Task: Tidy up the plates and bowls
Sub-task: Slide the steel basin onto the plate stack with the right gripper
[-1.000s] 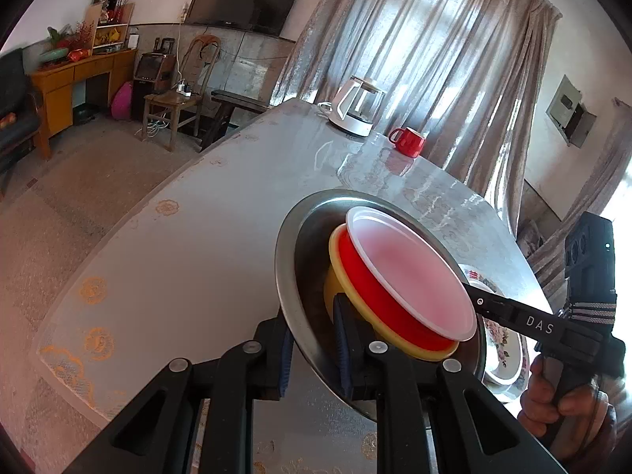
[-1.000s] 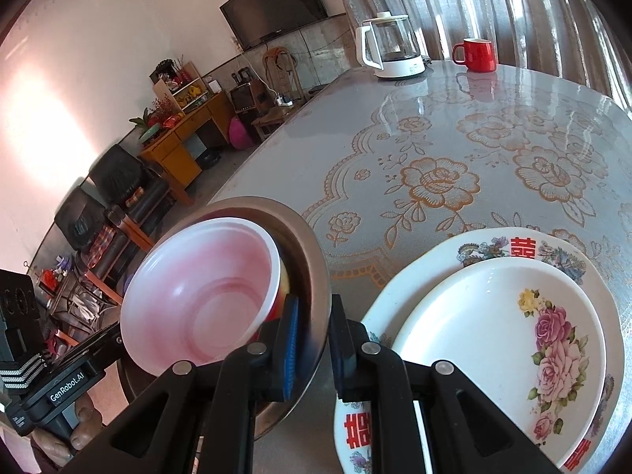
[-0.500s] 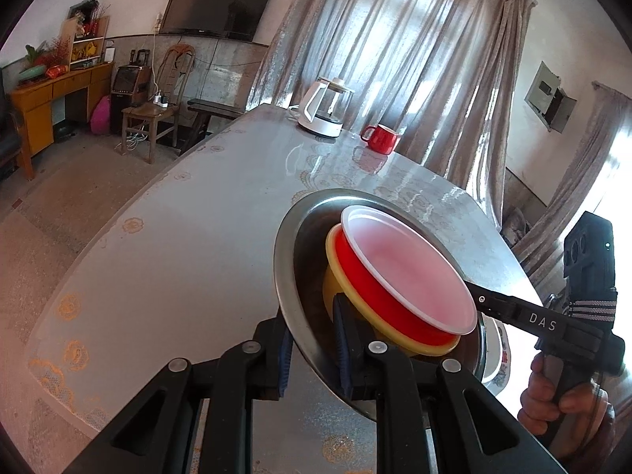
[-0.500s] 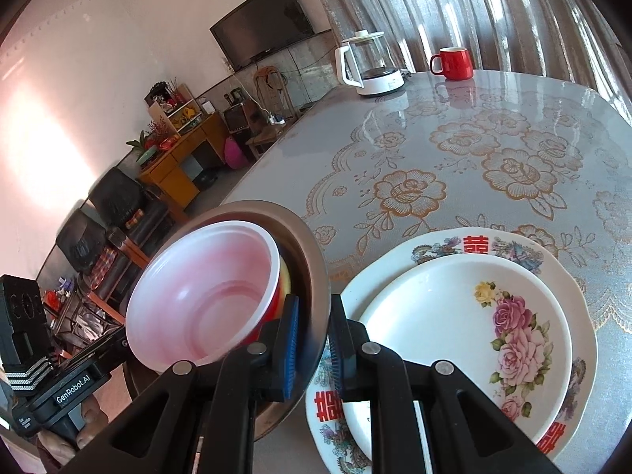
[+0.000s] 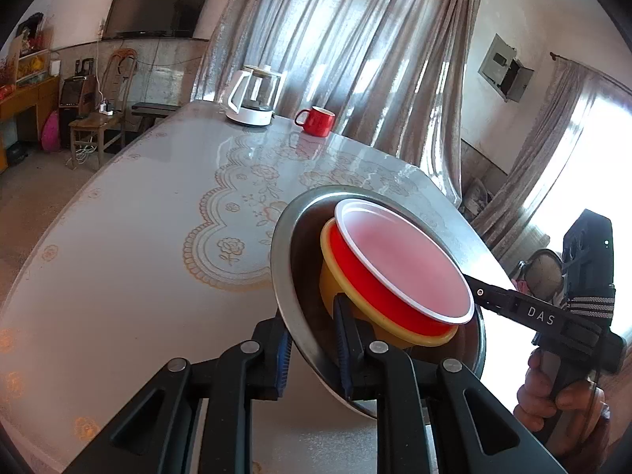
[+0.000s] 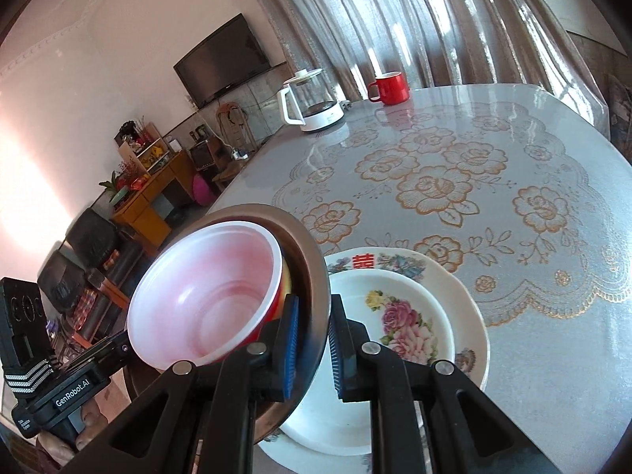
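Observation:
A steel bowl (image 5: pixel 284 276) holds a yellow bowl (image 5: pixel 335 280) with a red bowl (image 5: pixel 367 280), white inside, nested in it. My left gripper (image 5: pixel 314 339) is shut on the steel bowl's near rim. My right gripper (image 6: pixel 312 339) is shut on the opposite rim (image 6: pixel 316 276); it shows in the left wrist view (image 5: pixel 470 288) at the bowl's right edge. The stack hangs above the table, partly over two stacked floral plates: a small white one (image 6: pixel 395 316) on a larger one (image 6: pixel 466 316).
The table (image 6: pixel 513 197) has a floral glass-covered cloth. A white-based glass kettle (image 6: pixel 312 98) and a red mug (image 6: pixel 389 87) stand at its far end. Curtains hang behind. The table's left edge (image 5: pixel 59 229) drops to the floor.
Both grippers have carried the bowl stack farther over the table, and it now overlaps the floral plates more. Both grips are unchanged.

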